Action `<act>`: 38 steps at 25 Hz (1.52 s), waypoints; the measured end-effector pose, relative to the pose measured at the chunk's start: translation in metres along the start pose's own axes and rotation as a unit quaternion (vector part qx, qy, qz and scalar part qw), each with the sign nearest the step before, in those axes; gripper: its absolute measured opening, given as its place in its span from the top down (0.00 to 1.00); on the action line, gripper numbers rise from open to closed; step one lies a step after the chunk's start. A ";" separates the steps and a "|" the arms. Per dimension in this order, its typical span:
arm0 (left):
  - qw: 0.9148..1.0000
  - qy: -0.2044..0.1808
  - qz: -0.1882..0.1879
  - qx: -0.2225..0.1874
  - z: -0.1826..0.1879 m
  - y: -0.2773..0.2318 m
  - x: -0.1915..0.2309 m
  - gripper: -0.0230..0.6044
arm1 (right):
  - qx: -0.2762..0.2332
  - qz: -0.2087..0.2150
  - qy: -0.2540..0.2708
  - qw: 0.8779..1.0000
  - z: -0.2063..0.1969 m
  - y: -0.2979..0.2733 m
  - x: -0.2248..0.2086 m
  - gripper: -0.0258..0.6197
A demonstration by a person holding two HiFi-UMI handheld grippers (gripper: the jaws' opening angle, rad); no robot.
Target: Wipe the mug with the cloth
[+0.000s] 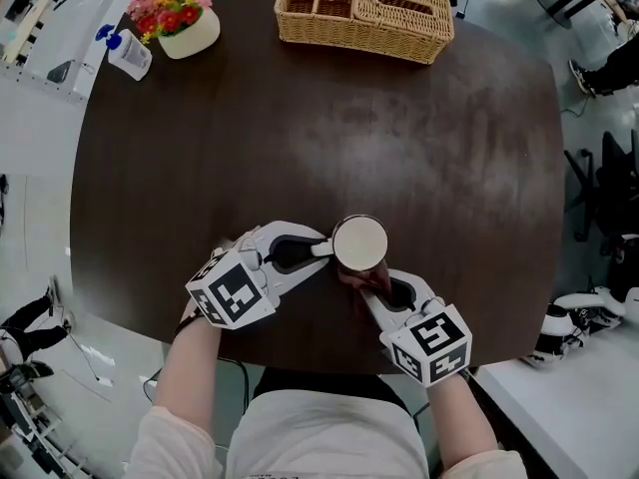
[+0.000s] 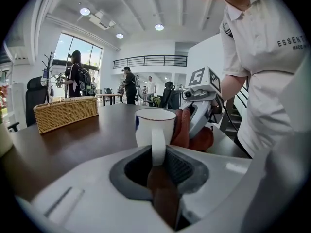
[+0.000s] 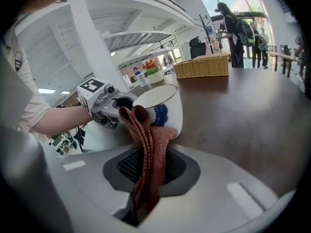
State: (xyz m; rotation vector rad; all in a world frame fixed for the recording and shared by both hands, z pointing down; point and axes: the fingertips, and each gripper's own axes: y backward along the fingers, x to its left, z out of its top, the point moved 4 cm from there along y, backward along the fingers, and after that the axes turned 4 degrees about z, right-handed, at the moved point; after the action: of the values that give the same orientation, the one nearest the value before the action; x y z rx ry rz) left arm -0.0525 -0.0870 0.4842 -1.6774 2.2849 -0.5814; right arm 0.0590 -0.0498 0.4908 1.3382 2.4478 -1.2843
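A white mug (image 1: pixel 359 242) with a blue mark stands upright near the table's front edge. My left gripper (image 1: pixel 321 249) is shut on its handle (image 2: pixel 158 147), reaching in from the left. My right gripper (image 1: pixel 377 289) comes from the lower right and is shut on a rust-red cloth (image 3: pixel 148 152). The cloth (image 2: pixel 183 128) is pressed against the mug's side (image 3: pixel 167 106) nearest me. In the head view the cloth (image 1: pixel 361 279) shows just below the mug's rim.
The dark round table (image 1: pixel 449 148) carries a wicker basket (image 1: pixel 364 14) at the far edge and a flower pot (image 1: pixel 180 18) at the far left. A small white bottle (image 1: pixel 128 53) lies beside the pot. People stand in the room beyond the table.
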 end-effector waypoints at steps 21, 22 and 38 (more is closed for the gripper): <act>0.999 -0.005 -0.038 0.020 -0.004 0.008 0.003 0.83 | 0.055 -0.120 0.179 0.975 0.043 -0.008 -0.048 0.84; 0.999 -0.005 -0.037 0.019 -0.004 0.008 0.003 0.83 | 0.061 -0.120 0.185 0.973 0.040 -0.009 -0.046 0.84; 1.000 0.008 0.010 0.014 -0.003 0.013 0.003 0.83 | 0.084 -0.079 0.192 0.975 -0.002 -0.004 0.009 0.84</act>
State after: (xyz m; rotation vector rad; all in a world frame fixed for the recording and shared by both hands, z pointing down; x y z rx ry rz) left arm -0.0663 -0.0863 0.4811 -1.6413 2.2903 -0.6213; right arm 0.0518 -0.0433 0.4909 1.5936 2.8035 -1.4104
